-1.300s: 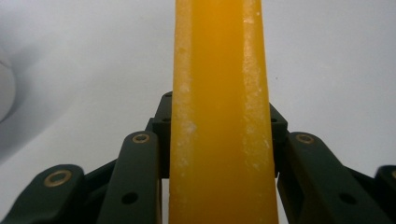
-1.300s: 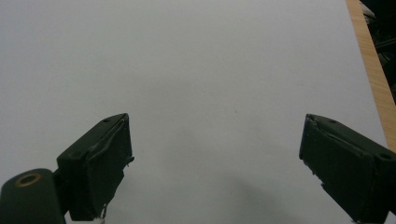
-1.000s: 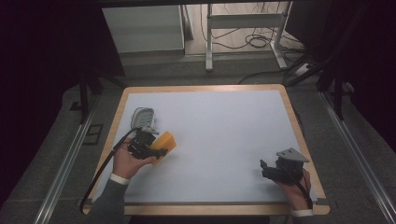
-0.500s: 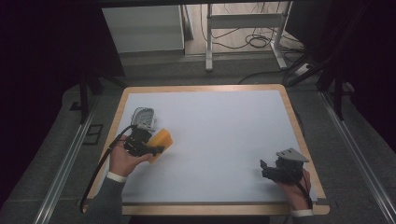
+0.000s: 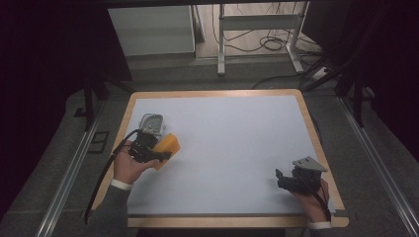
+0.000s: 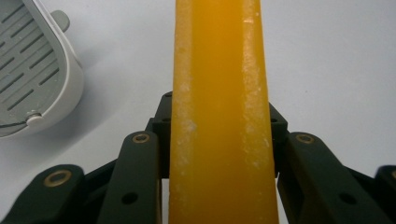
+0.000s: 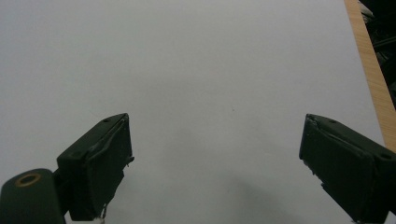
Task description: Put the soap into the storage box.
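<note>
Fingers of our left gripper [image 5: 165,154] clamp the yellow soap bar [image 6: 219,112] at the table's [image 5: 237,143] left side, just beside the grey slotted soap dish [image 5: 151,123]; our right gripper [image 7: 215,163], near right, rests with jaws apart and empty. We judge a level bar, centred over the dish, best before release. Since the earlier frame, the bar has edged nearer the dish.

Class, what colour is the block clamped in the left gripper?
Orange-yellow block; clearest in the left gripper view.

White table [image 5: 237,148] with wooden rim, grey slotted dish [image 5: 152,122] (near left edge)
</note>
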A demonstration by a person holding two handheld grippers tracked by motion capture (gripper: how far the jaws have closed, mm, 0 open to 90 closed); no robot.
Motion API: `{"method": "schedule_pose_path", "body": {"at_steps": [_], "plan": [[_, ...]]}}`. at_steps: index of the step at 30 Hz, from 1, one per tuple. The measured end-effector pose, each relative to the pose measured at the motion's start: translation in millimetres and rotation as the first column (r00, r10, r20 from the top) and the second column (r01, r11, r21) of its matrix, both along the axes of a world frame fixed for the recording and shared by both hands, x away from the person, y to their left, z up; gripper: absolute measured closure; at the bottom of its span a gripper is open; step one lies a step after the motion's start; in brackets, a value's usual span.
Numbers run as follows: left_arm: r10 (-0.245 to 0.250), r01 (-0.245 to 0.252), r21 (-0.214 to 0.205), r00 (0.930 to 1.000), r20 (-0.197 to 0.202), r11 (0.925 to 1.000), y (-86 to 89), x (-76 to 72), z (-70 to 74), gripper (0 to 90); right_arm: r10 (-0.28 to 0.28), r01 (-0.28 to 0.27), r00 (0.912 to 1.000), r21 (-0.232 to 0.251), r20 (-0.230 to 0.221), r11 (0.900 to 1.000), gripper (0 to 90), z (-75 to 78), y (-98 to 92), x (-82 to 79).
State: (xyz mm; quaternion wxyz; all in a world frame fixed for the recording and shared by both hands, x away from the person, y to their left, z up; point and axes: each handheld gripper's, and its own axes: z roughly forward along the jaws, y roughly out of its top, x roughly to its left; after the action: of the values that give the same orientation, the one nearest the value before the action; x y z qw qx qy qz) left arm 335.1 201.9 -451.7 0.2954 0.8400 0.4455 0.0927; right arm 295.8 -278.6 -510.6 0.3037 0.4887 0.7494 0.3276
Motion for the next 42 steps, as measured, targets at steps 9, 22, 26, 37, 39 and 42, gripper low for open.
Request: {"method": "schedule_pose_path", "body": {"at_steps": [9,22,26,37,39,42], "plan": [[0.012,-0.012,0.002,0.9999,-0.003,0.9999,5.4,4.1,2.6,61.0,-0.001,0.001,1.0000,-0.001,0.001,1.0000,9.1,0.0,-0.5,0.0],[0.028,-0.028,-0.010,0.9996,-0.008,0.9996,14.7,13.6,9.0,61.0,-0.001,0.001,1.0000,-0.001,0.000,1.0000,9.2,-0.1,-0.7,0.1],[0.035,-0.035,-0.010,0.9994,-0.008,0.9993,15.9,15.8,11.4,61.0,-0.001,0.001,1.0000,0.000,0.000,1.0000,9.1,0.1,-1.1,0.1],[0.055,-0.055,-0.015,0.9984,-0.014,0.9984,22.5,24.7,15.8,61.0,-0.003,0.003,1.0000,0.001,0.000,1.0000,9.1,0.1,-1.5,0.1],[0.063,-0.063,-0.018,0.9979,-0.015,0.9979,23.8,26.7,16.0,61.0,0.001,-0.001,1.0000,0.001,0.004,1.0000,9.2,0.3,-1.4,-0.1],[0.069,-0.069,-0.021,0.9975,-0.014,0.9974,25.8,29.7,16.9,61.0,0.003,-0.003,1.0000,0.001,0.005,1.0000,9.1,0.4,-1.1,-0.1]]}}
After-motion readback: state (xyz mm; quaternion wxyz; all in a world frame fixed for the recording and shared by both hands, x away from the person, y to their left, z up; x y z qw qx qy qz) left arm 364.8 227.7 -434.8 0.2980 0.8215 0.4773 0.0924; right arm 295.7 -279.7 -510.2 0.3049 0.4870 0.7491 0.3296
